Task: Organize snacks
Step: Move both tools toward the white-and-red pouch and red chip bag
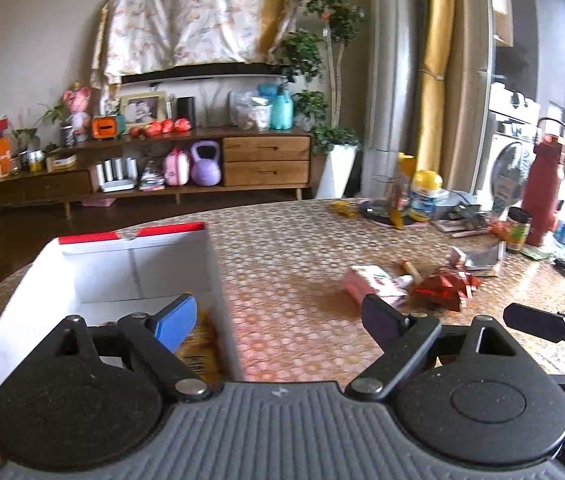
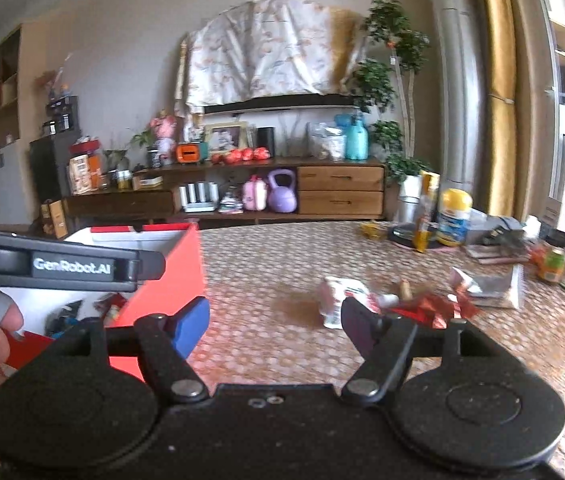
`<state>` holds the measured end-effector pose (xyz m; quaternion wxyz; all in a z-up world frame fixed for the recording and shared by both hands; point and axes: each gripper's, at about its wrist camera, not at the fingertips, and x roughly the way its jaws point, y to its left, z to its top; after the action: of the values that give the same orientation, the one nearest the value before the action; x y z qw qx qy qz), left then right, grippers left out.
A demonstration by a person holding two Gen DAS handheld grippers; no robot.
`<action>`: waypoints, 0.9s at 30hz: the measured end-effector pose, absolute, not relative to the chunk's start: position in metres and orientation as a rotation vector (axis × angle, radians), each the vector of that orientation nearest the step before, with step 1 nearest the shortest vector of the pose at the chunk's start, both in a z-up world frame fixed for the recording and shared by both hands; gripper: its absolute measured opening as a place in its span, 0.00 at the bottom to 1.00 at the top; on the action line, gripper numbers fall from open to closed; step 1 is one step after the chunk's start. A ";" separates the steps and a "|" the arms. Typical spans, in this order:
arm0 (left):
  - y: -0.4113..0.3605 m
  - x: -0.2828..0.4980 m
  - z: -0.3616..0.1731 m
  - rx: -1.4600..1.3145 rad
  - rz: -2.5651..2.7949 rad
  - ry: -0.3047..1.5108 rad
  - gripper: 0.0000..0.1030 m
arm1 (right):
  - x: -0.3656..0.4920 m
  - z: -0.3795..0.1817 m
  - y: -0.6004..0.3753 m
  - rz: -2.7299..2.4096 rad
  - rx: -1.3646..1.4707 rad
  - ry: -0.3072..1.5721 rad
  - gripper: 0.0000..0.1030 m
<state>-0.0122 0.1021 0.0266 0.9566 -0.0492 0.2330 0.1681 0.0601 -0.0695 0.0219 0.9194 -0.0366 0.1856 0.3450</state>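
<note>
Patterned tabletop [image 1: 302,248] carries a red-and-white box [image 1: 82,264] at ten o'clock and loose snack packets [image 1: 378,284] at two o'clock, while the left gripper [image 1: 278,320] and right gripper [image 2: 274,324] both hang spread and empty.

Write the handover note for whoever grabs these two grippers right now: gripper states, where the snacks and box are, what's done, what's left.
Left gripper: open, nothing between the jaws, at the box's right wall.
Right gripper: open, empty, just right of the box.
Box: red and white, open top, on the table's left side.
Done: a yellow packet lies inside the box; the right wrist view shows more packets in there, too blurred to name.
Left: the pink-and-white packet, a small stick-shaped snack and the red foil wrapper lie loose mid-table, right of the box.
The jars and bottle at the far right edge look like clutter rather than snacks to box.
</note>
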 end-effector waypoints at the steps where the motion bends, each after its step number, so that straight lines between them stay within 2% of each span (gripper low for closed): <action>1: 0.098 -0.009 0.026 -0.097 0.331 0.474 0.87 | 0.062 0.020 -0.075 0.699 -0.070 0.384 0.70; 7: 0.076 0.005 0.019 -0.071 0.285 0.485 0.88 | 0.071 0.009 -0.104 0.636 -0.043 0.402 0.74; 11: 0.064 0.013 0.014 -0.058 0.267 0.491 0.94 | 0.078 0.002 -0.118 0.597 -0.034 0.413 0.77; 27: 0.027 0.059 -0.013 0.006 0.188 0.543 0.97 | 0.113 -0.026 -0.166 0.461 0.010 0.472 0.88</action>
<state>0.0592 0.0274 -0.0128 0.9589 0.0030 0.2680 0.0929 0.1130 -0.1660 -0.0257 0.9461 0.0050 0.2319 0.2262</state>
